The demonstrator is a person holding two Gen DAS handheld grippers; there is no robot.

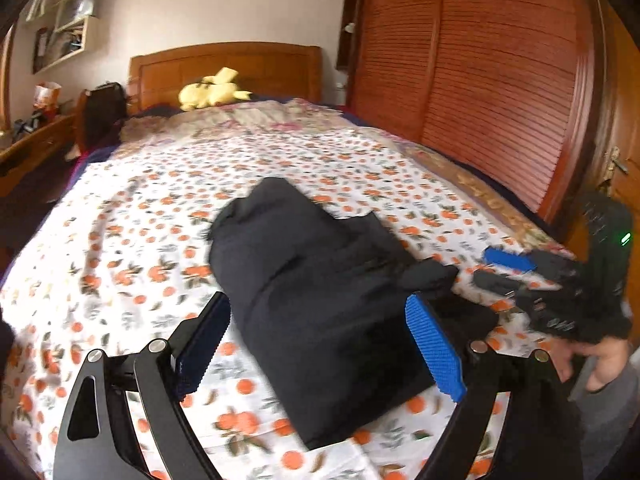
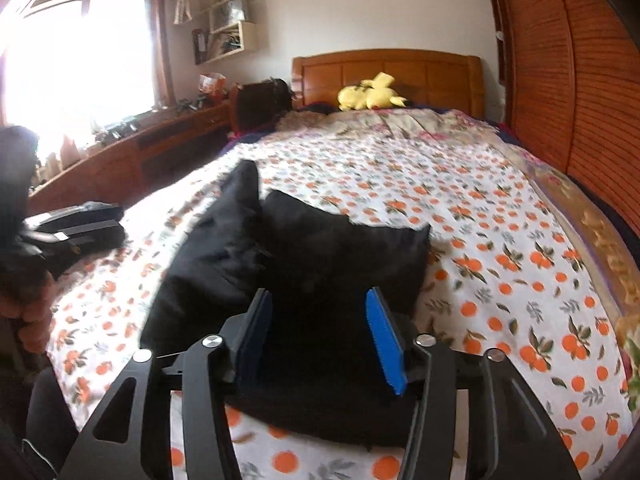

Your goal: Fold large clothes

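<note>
A black garment [image 1: 316,300] lies folded into a thick bundle on the orange-print bedspread [image 1: 140,240]. My left gripper [image 1: 320,344] is open, its blue pads on either side of the bundle's near end, holding nothing. The right gripper [image 1: 500,270] shows at the right of the left wrist view, open, beside the bundle's right corner. In the right wrist view the garment [image 2: 304,280] fills the centre, and my right gripper [image 2: 320,336] is open just above its near part. The left gripper [image 2: 76,224] shows at the left edge there.
A yellow plush toy [image 2: 372,98] lies by the wooden headboard [image 2: 384,72]. A slatted wooden wardrobe [image 1: 480,80] runs along the bed's right side. A desk [image 2: 132,148] under a bright window stands to the left. Bare bedspread [image 2: 500,260] surrounds the bundle.
</note>
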